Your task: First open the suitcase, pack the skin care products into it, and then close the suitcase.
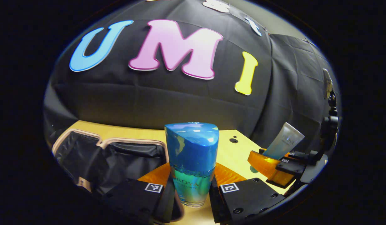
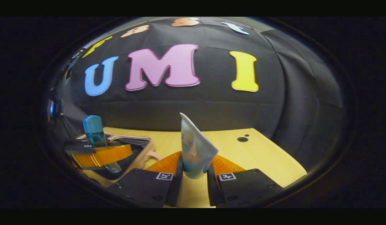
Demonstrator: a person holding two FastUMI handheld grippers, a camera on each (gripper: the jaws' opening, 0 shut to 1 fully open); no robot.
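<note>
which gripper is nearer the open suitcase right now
Left. The left gripper, holding the blue bottle, sits at the suitcase edge; the right gripper, holding the tube, is farther off over the table.

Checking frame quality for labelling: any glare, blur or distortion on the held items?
Left gripper view: sharp; glare streaks on the bottle cap, and fisheye bends the table edge. Right gripper view: dimmer and softer; the tube reads clearly, while the bottle near the rim is squeezed and slightly blurred, with the suitcase behind it.
</note>
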